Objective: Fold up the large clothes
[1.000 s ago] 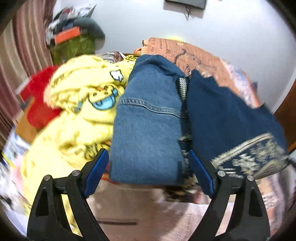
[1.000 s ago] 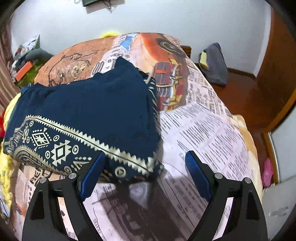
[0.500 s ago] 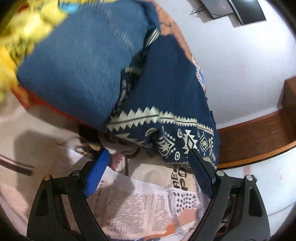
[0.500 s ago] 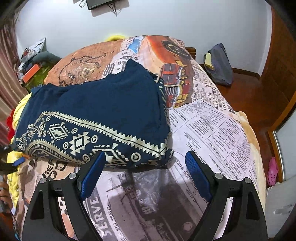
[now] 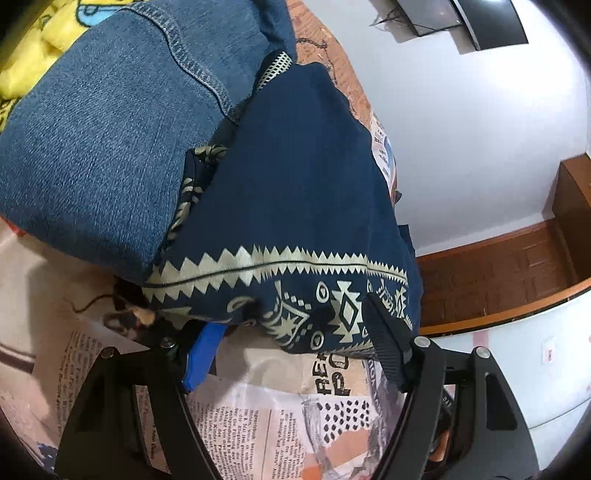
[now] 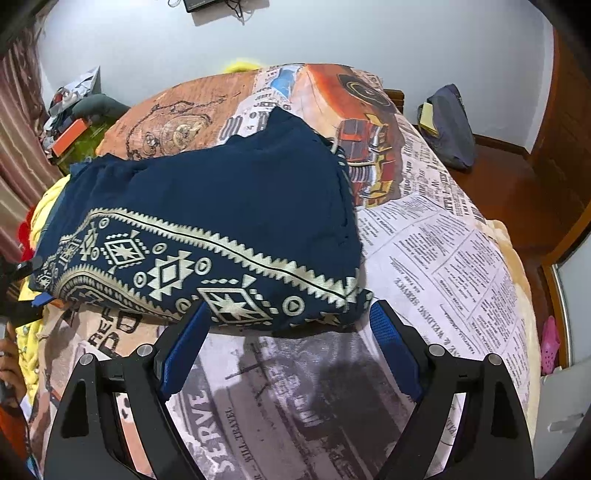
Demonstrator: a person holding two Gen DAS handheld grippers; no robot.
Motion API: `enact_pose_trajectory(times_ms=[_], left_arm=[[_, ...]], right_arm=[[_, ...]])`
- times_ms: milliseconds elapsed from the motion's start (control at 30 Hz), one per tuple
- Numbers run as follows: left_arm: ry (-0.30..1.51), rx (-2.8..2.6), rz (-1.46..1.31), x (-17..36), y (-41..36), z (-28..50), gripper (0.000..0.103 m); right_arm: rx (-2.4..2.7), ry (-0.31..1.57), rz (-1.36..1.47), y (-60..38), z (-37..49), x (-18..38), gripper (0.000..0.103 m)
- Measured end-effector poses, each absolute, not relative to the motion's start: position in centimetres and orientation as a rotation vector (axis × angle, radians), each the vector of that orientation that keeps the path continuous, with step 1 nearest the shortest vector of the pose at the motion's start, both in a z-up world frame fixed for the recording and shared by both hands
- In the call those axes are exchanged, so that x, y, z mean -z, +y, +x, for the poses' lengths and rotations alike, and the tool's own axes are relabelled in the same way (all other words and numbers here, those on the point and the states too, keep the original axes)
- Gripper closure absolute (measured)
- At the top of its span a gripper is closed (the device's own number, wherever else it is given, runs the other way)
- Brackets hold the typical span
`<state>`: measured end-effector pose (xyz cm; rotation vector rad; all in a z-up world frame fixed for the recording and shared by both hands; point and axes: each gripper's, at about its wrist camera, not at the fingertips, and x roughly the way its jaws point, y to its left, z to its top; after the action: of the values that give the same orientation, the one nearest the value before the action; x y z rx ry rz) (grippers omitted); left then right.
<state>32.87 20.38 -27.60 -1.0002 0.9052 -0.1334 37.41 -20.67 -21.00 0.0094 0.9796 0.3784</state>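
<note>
Navy patterned garment (image 6: 229, 218) lies folded on the newsprint bedspread (image 6: 443, 258) beside the jeans (image 5: 110, 129) as we bring our left gripper (image 5: 291, 347), turned from the jeans, and right gripper (image 6: 288, 332), jaws wide and empty, against its near hem.

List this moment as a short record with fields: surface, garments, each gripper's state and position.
surface: bed with a newspaper-print cover
main garment: folded navy patterned garment, lying on the cover
beside it: folded denim, touching the navy garment's left side
further left: yellow printed fabric
left gripper: open, fingers at the navy garment's near-left edge
right gripper: open, jaws either side of the garment's near-right corner, not gripping
</note>
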Motion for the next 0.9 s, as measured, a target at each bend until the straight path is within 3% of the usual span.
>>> enact_pose_trajectory(times_ms=[233, 800, 900], left_arm=[[0.822, 0.08, -0.855, 24.6, 19.9, 32.1, 0.032], [0.744, 0.119, -0.886, 25.9, 17.0, 36.5, 0.032], [0.721, 0.1, -0.937, 27.0, 17.7, 37.6, 0.036]], right_arm=[[-0.402, 0.967, -0.022, -19.5, 37.3, 20.8, 0.017], [-0.439, 0.955, -0.02, -17.3, 37.4, 20.3, 0.017], [-0.454, 0.954, -0.017, -16.7, 37.4, 20.1, 0.017]])
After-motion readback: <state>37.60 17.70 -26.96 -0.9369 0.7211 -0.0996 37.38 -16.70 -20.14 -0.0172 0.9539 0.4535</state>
